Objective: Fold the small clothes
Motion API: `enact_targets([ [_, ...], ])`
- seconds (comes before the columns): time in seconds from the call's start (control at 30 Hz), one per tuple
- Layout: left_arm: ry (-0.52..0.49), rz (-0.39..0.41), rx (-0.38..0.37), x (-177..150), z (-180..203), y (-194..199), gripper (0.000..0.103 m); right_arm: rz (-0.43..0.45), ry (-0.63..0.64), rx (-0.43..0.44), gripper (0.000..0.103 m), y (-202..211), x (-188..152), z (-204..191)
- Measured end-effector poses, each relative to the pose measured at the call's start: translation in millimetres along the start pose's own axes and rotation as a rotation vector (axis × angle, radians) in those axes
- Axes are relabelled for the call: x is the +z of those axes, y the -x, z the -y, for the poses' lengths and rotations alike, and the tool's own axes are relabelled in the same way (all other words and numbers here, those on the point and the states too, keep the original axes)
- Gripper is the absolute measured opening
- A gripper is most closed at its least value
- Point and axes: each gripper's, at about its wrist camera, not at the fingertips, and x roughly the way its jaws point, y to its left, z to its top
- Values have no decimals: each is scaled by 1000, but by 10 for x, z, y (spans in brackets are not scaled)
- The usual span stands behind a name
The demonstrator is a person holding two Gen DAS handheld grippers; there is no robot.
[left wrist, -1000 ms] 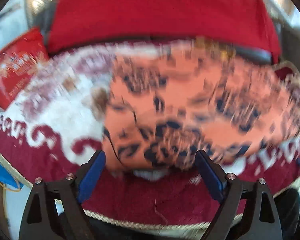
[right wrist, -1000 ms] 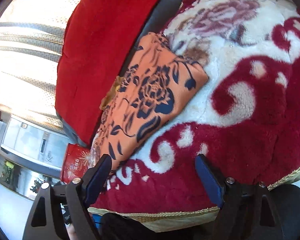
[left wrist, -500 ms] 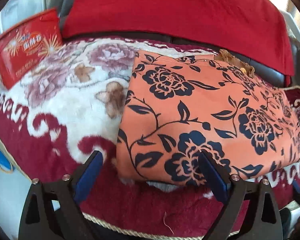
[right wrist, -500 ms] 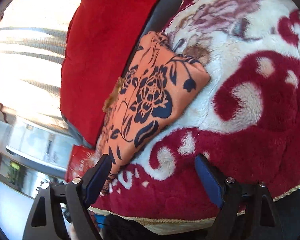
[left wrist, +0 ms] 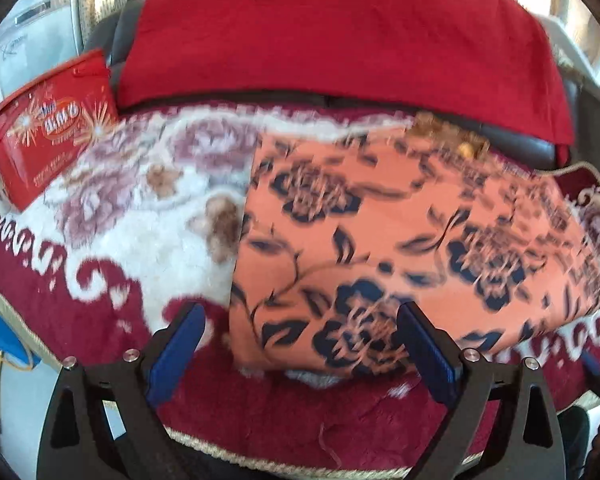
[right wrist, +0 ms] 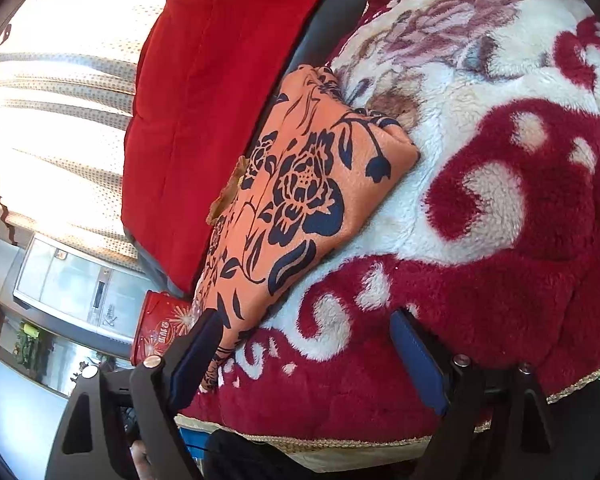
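Note:
A folded orange garment with dark blue flowers [left wrist: 400,248] lies flat on a fluffy red and white blanket [left wrist: 140,248]. It also shows in the right wrist view [right wrist: 300,204], to the left. My left gripper [left wrist: 300,348] is open and empty, just in front of the garment's near left corner. My right gripper [right wrist: 304,352] is open and empty, over the blanket [right wrist: 500,208] beside the garment's near end.
A red cushion [left wrist: 340,28] leans on the dark sofa back behind the garment; it shows in the right view too [right wrist: 212,92]. A red gift box [left wrist: 48,132] stands at the blanket's far left. The blanket's braided front edge [left wrist: 300,460] lies under my left gripper.
The left view has shifted slightly and is blurred again; the garment lies as before. The right gripper has barely moved. Both grippers stay open.

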Motion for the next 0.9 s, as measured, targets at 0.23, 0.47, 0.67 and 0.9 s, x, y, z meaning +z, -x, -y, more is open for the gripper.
enact_targets([
  [0.23,22,60,-39,-19,8,237,97,-5,4,-9,88,-1,-6,-13],
  [0.47,-9,129,-78,127,161,428,97,4,-8,-13,88,11,-10,-29],
  [0.67,-53,131,-96,172,378,396,97,-6,-6,-8,88,-2,13,-16],
  [0.9,-108,148,-119,278,729,266,97,-15,-14,-3,88,-11,45,4],
])
